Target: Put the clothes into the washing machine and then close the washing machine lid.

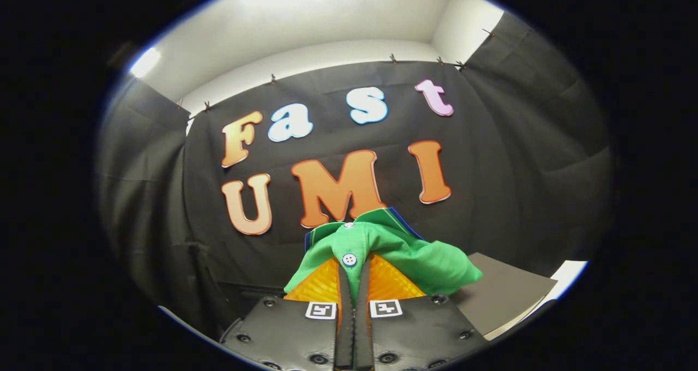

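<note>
The gripper [354, 273] was clamped on the green shirt [392, 245] (bunched at lower centre, 2 buttons showing), which I judged should stay firmly pinched until over the washing machine drum.

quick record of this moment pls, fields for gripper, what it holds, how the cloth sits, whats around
gripper: gripper closed, both fingers pinching cloth between them
held item: green shirt with a white button and a dark striped edge
cloth position: bunched over the fingertips, draping off to one side, lifted up in front of the booth wall
surroundings: grey flat surface beyond and beside the shirt; what it belongs to is unclear
washing machine: cannot judge its lid or opening from here
task stage: shirt gripped, not yet dropped in
</note>
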Demonstrator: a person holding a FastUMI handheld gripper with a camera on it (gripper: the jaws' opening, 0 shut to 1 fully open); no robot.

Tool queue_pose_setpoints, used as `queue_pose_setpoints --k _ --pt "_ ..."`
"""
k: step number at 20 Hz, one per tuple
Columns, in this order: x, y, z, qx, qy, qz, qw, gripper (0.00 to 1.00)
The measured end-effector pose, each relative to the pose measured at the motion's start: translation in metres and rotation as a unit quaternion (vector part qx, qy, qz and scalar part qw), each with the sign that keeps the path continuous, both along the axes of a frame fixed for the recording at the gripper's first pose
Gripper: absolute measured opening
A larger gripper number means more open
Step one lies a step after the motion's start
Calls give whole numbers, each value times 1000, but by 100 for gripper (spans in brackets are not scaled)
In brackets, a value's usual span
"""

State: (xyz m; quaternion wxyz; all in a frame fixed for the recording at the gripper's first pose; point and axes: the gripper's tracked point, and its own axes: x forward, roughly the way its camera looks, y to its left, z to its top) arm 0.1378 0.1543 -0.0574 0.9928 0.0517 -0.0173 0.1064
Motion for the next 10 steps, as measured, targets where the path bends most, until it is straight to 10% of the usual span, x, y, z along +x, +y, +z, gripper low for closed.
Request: queue_pose_setpoints --k 10 --pt "-15 237 -24 -32 -17 119 992 9"
